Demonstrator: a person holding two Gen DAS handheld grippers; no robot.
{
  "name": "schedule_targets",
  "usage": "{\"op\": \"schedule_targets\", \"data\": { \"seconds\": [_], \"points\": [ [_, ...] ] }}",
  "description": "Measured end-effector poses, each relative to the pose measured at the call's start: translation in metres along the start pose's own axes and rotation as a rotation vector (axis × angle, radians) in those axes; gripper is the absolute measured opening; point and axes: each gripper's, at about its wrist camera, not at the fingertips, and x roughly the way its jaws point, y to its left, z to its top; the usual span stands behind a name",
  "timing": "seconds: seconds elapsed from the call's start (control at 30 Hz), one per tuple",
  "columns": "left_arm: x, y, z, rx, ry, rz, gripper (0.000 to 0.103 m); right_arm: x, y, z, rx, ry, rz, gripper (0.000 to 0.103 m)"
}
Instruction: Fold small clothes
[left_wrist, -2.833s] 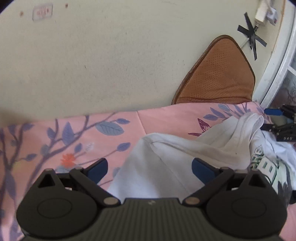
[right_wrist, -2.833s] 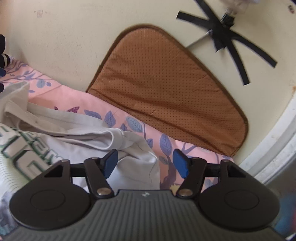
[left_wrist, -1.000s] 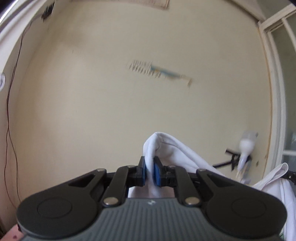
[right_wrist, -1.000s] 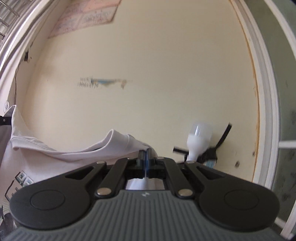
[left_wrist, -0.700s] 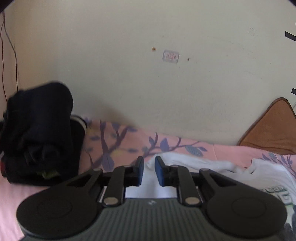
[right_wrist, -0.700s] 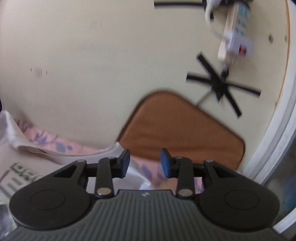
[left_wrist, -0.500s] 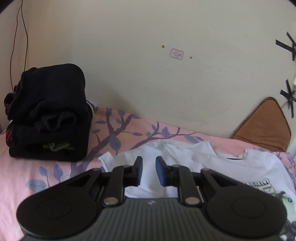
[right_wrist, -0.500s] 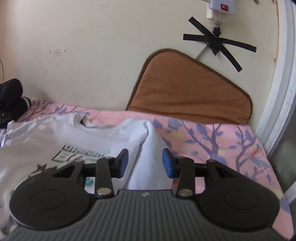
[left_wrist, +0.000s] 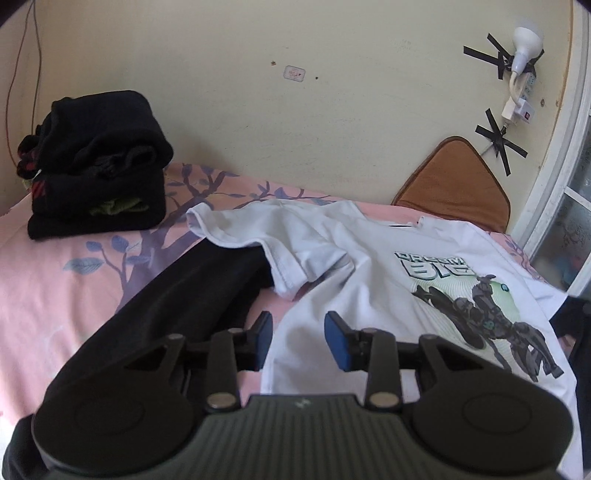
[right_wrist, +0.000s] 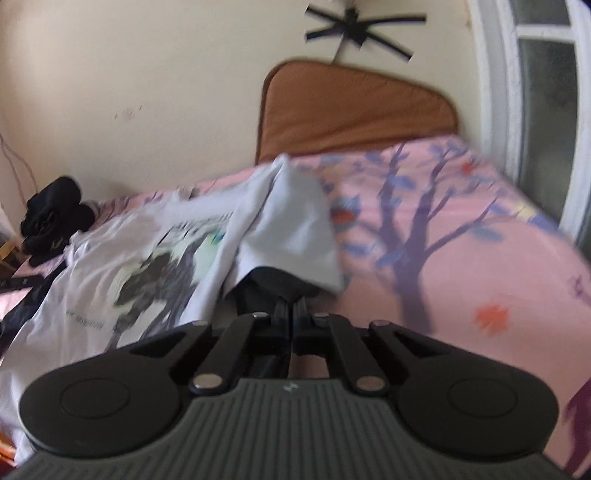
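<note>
A white T-shirt (left_wrist: 369, 266) with a dark printed figure lies face up on the pink bedsheet (left_wrist: 55, 280), its left sleeve rumpled. A long black garment (left_wrist: 192, 295) lies partly under its left side. My left gripper (left_wrist: 299, 330) hovers over the shirt's near left edge. Its jaws are opening, with shirt cloth below the gap and nothing pressed. In the blurred right wrist view the shirt (right_wrist: 110, 280) spreads to the left. My right gripper (right_wrist: 290, 310) is shut just before a white sleeve (right_wrist: 295, 229) and dark cloth (right_wrist: 273, 282). Whether it pinches that cloth I cannot tell.
A stack of folded black clothes (left_wrist: 99, 166) stands at the bed's far left corner, by the wall. A brown cushion (left_wrist: 454, 181) leans against the wall at the far right. A white window frame (left_wrist: 554, 166) runs down the right side. A power strip (left_wrist: 517, 107) hangs on the wall.
Both grippers came down from high against the wall and let go of the shirt, which now lies spread on the bed. The left jaws widened. The right jaws opened, then shut.
</note>
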Motion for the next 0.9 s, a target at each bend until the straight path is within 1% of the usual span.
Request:
{"op": "schedule_targets", "data": {
  "seconds": [0.03, 0.07, 0.13, 0.17, 0.2, 0.23, 0.3, 0.33, 0.37, 0.4, 0.43, 0.47, 0.5, 0.53, 0.57, 0.6, 0.67, 0.7, 0.8, 0.83, 0.9],
  "points": [
    [-0.002, 0.003, -0.001, -0.019, 0.001, 0.007, 0.032, -0.001, -0.005, 0.015, -0.078, -0.046, -0.104, 0.004],
    [-0.005, 0.006, -0.004, -0.039, 0.001, 0.014, 0.032, 0.004, -0.008, 0.026, -0.178, -0.081, -0.229, 0.004],
    [-0.011, 0.01, -0.005, -0.064, 0.0, 0.025, 0.032, 0.028, -0.022, 0.041, -0.352, -0.107, -0.481, 0.006],
    [-0.013, 0.012, -0.005, -0.069, 0.001, 0.033, 0.032, 0.041, -0.034, 0.047, -0.364, -0.086, -0.547, 0.013],
    [-0.015, 0.014, -0.004, -0.071, 0.003, 0.041, 0.032, 0.051, -0.046, 0.053, -0.333, -0.028, -0.553, 0.032],
    [-0.018, 0.015, -0.001, -0.068, 0.0, 0.046, 0.032, 0.056, -0.056, 0.058, -0.273, 0.006, -0.512, 0.042],
    [-0.024, 0.014, 0.009, -0.042, -0.022, 0.069, 0.033, 0.048, -0.064, 0.062, -0.162, -0.032, -0.391, 0.045],
    [-0.026, 0.015, 0.016, -0.026, -0.034, 0.084, 0.037, 0.043, -0.06, 0.061, -0.131, -0.058, -0.337, 0.045],
    [-0.026, 0.015, 0.026, -0.009, -0.047, 0.103, 0.04, 0.042, -0.056, 0.061, -0.115, -0.078, -0.296, 0.046],
    [-0.023, 0.013, 0.036, 0.007, -0.055, 0.115, 0.044, 0.043, -0.052, 0.059, -0.107, -0.088, -0.256, 0.049],
    [-0.018, 0.013, 0.047, 0.027, -0.058, 0.119, 0.048, 0.049, -0.042, 0.06, -0.101, -0.086, -0.203, 0.051],
    [-0.01, 0.011, 0.059, 0.052, -0.059, 0.13, 0.05, 0.055, -0.035, 0.06, -0.105, -0.078, -0.164, 0.056],
    [0.001, 0.009, 0.071, 0.072, -0.056, 0.143, 0.051, 0.064, -0.03, 0.059, -0.115, -0.067, -0.134, 0.061],
    [0.015, 0.008, 0.084, 0.096, -0.045, 0.153, 0.055, 0.076, -0.021, 0.06, -0.134, -0.051, -0.107, 0.064],
    [0.031, 0.006, 0.095, 0.119, -0.033, 0.156, 0.06, 0.087, -0.015, 0.062, -0.154, -0.039, -0.087, 0.069],
    [0.046, 0.002, 0.105, 0.14, -0.024, 0.161, 0.061, 0.101, -0.01, 0.066, -0.173, -0.024, -0.068, 0.074],
    [0.082, -0.006, 0.124, 0.175, -0.005, 0.174, 0.063, 0.127, -0.005, 0.074, -0.193, 0.012, -0.042, 0.078],
    [0.1, -0.01, 0.132, 0.19, 0.005, 0.173, 0.063, 0.141, -0.001, 0.078, -0.192, 0.034, -0.03, 0.078],
    [0.155, -0.027, 0.15, 0.231, 0.032, 0.156, 0.071, 0.177, 0.005, 0.092, -0.157, 0.087, 0.02, 0.078],
    [0.171, -0.031, 0.153, 0.234, 0.04, 0.149, 0.071, 0.187, 0.007, 0.097, -0.141, 0.102, 0.033, 0.078],
    [0.204, -0.04, 0.16, 0.227, 0.063, 0.109, 0.071, 0.209, 0.012, 0.104, -0.106, 0.134, 0.076, 0.079]
  ]
}}
